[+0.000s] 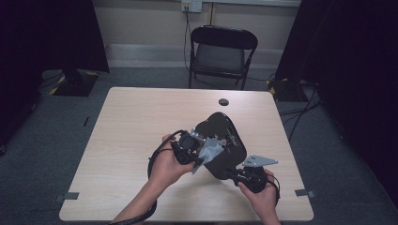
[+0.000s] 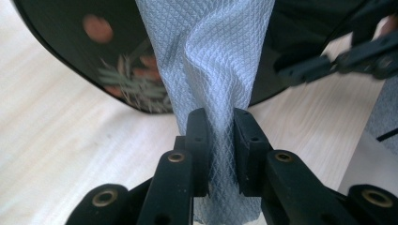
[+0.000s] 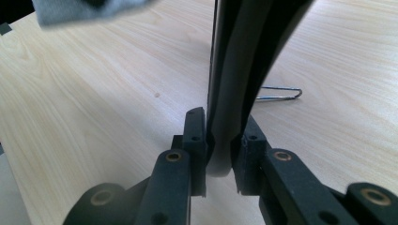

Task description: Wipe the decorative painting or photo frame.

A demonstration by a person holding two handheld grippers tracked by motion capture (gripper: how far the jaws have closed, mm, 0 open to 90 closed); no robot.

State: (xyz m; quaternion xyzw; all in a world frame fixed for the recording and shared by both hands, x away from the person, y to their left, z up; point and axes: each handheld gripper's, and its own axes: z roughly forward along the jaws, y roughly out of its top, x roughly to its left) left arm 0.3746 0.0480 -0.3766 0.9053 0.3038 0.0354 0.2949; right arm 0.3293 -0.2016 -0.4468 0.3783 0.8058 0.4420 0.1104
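High view: the right gripper (image 1: 234,174) holds a black tray (image 1: 224,140) by its near edge, so the tray stands tilted above the table (image 1: 131,126). The left gripper (image 1: 199,151) presses a grey cloth (image 1: 210,152) against the glossy face of the tray. The tray looks thin and stiff, and probably light, but its surface seems slippery.

Left gripper view: the jaws are clenched on the cloth (image 2: 211,70), which rises bunched between them. Just beyond the jaws is the tray (image 2: 94,51), with a painted leaf pattern. The cloth is soft and folds easily, so I think a pinch on a gathered fold, as here, is the best hold.

Right gripper view: the jaws grasp the rim of the tray (image 3: 244,61), which stands edge-on between them and rises upward. I judge the rim is the right place to hold, with firm pressure, because the smooth edge could slide.
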